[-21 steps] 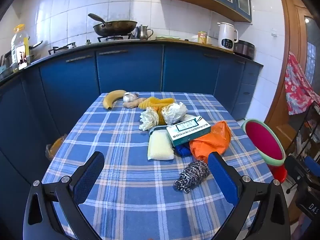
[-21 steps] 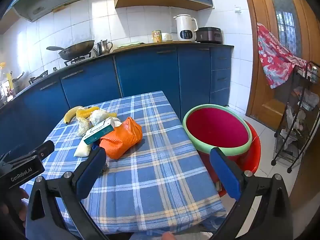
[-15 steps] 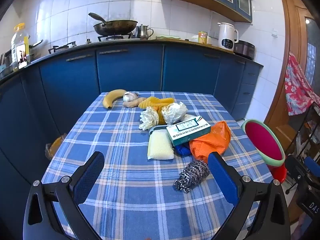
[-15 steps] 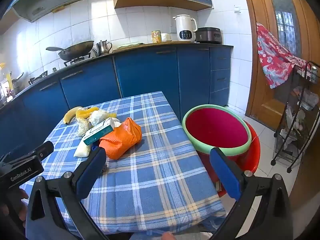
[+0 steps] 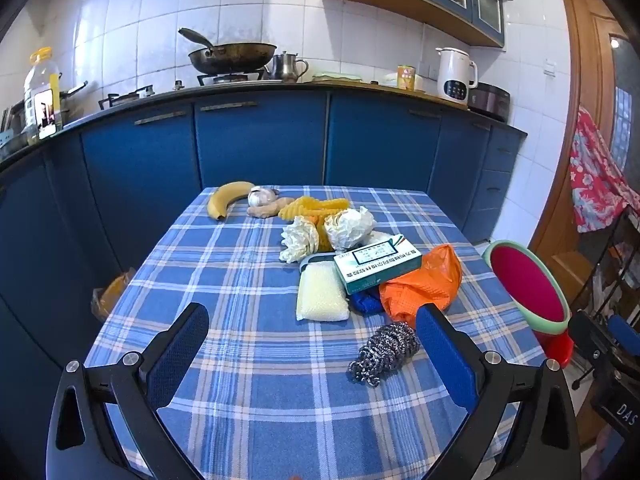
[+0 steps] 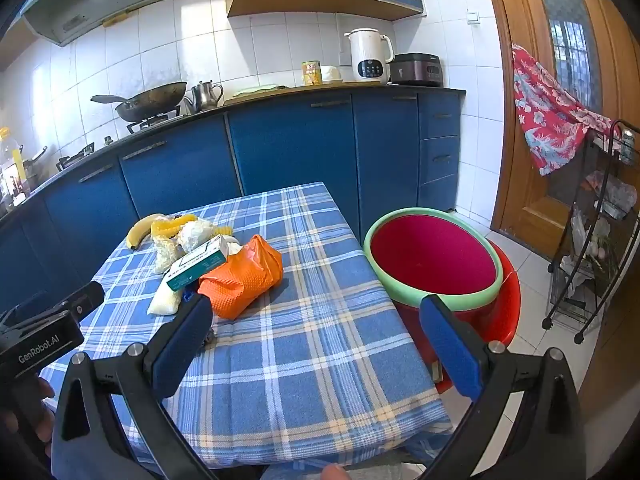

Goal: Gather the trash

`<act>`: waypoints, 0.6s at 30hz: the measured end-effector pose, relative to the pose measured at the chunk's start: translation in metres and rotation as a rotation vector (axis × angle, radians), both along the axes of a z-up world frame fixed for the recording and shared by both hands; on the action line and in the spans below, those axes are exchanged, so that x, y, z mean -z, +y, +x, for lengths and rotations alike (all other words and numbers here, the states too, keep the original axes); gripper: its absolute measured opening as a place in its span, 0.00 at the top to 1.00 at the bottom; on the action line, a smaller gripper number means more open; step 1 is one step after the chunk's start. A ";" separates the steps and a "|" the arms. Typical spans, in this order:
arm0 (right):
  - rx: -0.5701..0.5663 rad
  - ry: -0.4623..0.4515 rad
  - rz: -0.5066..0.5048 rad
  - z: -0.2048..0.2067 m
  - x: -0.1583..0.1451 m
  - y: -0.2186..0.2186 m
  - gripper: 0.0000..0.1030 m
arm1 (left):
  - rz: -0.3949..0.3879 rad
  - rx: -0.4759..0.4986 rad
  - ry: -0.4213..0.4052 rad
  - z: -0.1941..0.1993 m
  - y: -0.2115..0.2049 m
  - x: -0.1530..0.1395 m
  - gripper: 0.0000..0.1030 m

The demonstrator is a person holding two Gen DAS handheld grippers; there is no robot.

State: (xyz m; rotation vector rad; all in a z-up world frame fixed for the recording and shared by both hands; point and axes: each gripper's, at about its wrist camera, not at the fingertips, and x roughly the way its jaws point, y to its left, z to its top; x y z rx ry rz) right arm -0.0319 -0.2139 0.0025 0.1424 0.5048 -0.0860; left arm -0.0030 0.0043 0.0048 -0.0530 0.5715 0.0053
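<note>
A pile lies on the blue checked tablecloth (image 5: 248, 360): a banana (image 5: 226, 202), crumpled white paper (image 5: 348, 226), yellow peel (image 5: 316, 206), a green-and-white box (image 5: 378, 262), an orange bag (image 5: 424, 282), a pale sponge (image 5: 320, 292) and a steel scourer (image 5: 386, 350). My left gripper (image 5: 312, 344) hovers open over the near table edge, the scourer just inside its right finger. My right gripper (image 6: 316, 340) is open over the table's right part, nothing between its fingers. The orange bag (image 6: 244, 274) and box (image 6: 198, 262) sit beyond its left finger. A green-rimmed red bin (image 6: 436, 256) stands right of the table.
Blue cabinets (image 5: 260, 140) run behind the table, with a wok (image 5: 232, 56), kettle (image 5: 456, 72) and oil bottle (image 5: 40, 96) on the counter. A wire rack (image 6: 596, 224) and a floral cloth (image 6: 548, 116) stand by the wooden door at right. The left tool's body (image 6: 44, 336) shows at lower left.
</note>
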 end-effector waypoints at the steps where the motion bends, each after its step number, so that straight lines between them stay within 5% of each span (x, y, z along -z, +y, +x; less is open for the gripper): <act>1: 0.001 0.000 0.000 0.000 0.000 0.000 0.01 | 0.000 0.001 0.000 0.000 0.000 0.000 0.00; 18: 0.002 0.001 0.003 0.000 0.000 0.000 0.01 | -0.002 -0.004 0.001 -0.001 0.000 0.000 0.00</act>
